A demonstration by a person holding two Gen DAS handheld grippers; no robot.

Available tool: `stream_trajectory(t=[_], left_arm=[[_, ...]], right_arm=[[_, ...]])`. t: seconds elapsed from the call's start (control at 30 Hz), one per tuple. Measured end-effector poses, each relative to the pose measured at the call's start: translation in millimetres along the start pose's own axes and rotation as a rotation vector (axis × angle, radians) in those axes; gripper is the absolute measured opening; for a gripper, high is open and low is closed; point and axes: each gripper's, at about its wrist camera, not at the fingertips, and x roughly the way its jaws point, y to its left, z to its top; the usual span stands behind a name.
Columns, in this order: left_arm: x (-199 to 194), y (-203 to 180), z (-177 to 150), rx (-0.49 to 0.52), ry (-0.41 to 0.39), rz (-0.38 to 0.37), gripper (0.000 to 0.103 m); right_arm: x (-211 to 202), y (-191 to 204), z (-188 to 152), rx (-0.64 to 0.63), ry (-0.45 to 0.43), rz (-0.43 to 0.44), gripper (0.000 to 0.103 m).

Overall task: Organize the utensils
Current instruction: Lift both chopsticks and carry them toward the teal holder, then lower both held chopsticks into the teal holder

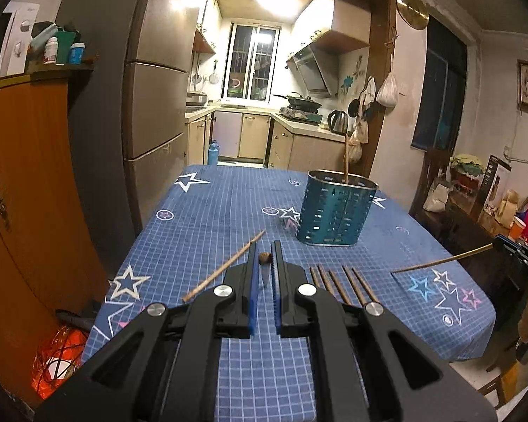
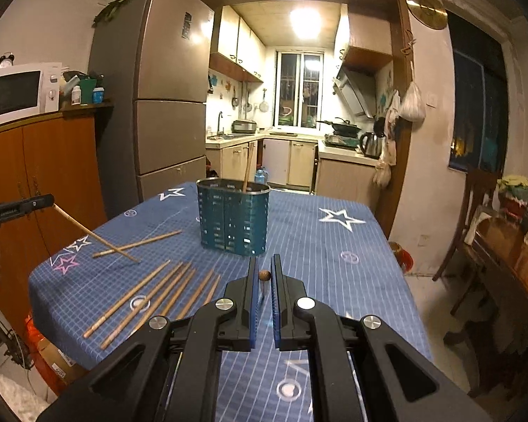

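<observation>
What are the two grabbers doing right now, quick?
Left gripper: closed, holding a chopstick.
Right gripper: closed, holding another chopstick.

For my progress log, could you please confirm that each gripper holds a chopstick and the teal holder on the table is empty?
Not quite. The teal holder is not empty: the right wrist view shows one standing chopstick in it. The rest is right: the left gripper holds the left chopstick and the right gripper the right chopstick.
</observation>
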Motion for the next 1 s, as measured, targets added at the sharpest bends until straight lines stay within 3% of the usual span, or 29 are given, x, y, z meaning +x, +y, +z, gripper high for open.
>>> stream_trajectory(t=[0.33,0.73,1.0], left_arm=[[4.3,-20.3,33.7,0.059,-0.005,0.027,0.005],[18.1,-35.3,48.3,0.124,-0.028,0.072,0.005],[31.1,-59.0,109.7,0.173,-0.135,0.005,0.005]], right_arm=[[18.2,-13.0,48.1,-0.027,0.015,0.028,0.008],[32.8,-15.4,68.9,-0.028,0.032,0.072,0.008],[38.5,-19.9,127.5,-0.020,-0.052,0.099,0.008]])
